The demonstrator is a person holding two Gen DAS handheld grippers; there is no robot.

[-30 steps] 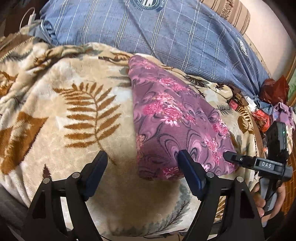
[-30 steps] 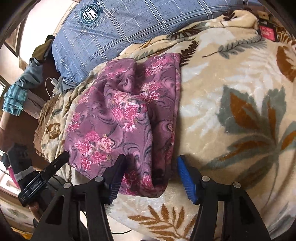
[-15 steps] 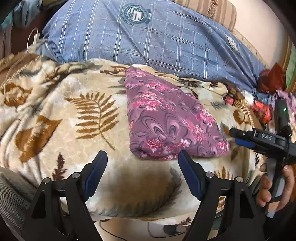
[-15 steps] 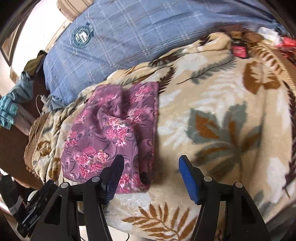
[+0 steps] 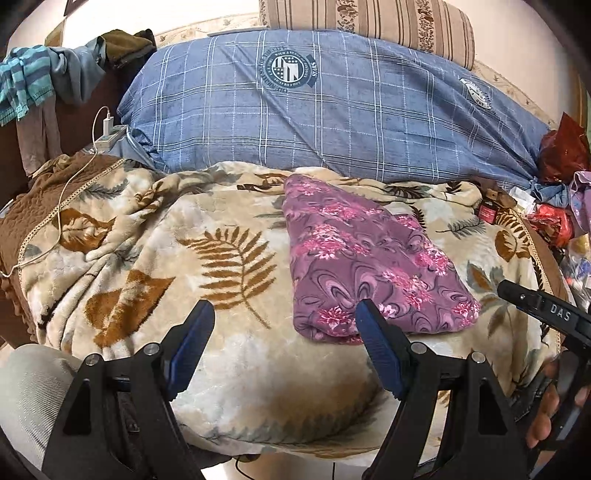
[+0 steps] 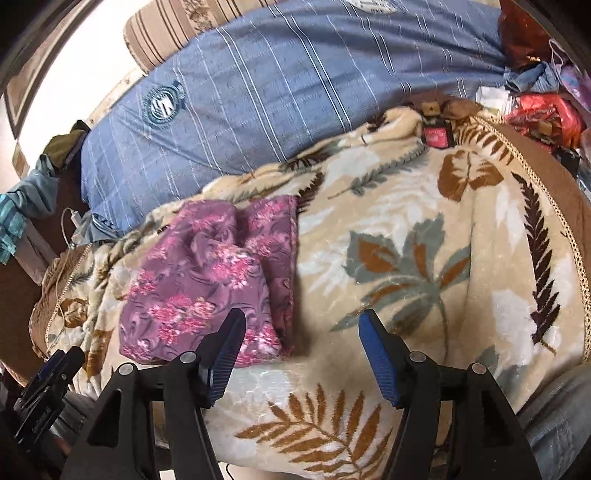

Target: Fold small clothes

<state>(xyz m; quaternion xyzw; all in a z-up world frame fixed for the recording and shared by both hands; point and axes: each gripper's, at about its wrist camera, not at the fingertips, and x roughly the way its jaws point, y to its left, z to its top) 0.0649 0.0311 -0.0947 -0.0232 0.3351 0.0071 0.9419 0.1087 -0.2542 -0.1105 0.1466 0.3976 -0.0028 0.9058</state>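
Observation:
A purple garment with pink flowers [image 5: 362,262] lies folded into a thick bundle on the cream leaf-print blanket [image 5: 155,236]. My left gripper [image 5: 284,332] hangs open above the blanket just in front of the bundle's near left corner, holding nothing. In the right wrist view the folded garment [image 6: 210,284] sits left of centre. My right gripper [image 6: 301,343] is open above the blanket at the bundle's near right edge, with nothing between its fingers. The right gripper [image 5: 543,314] shows at the right edge of the left wrist view, in a hand.
A big blue checked cushion [image 5: 325,110] lies behind the blanket, with a striped bolster [image 5: 369,22] above it. Clothes hang at the left [image 5: 44,81]; a white charger and cable [image 5: 107,129] sit nearby. Red bags and clutter [image 5: 557,206] crowd the right side.
Both grippers have drawn back and up from the bundle, which now lies free and looks smaller. The right gripper's jaws have spread a little wider.

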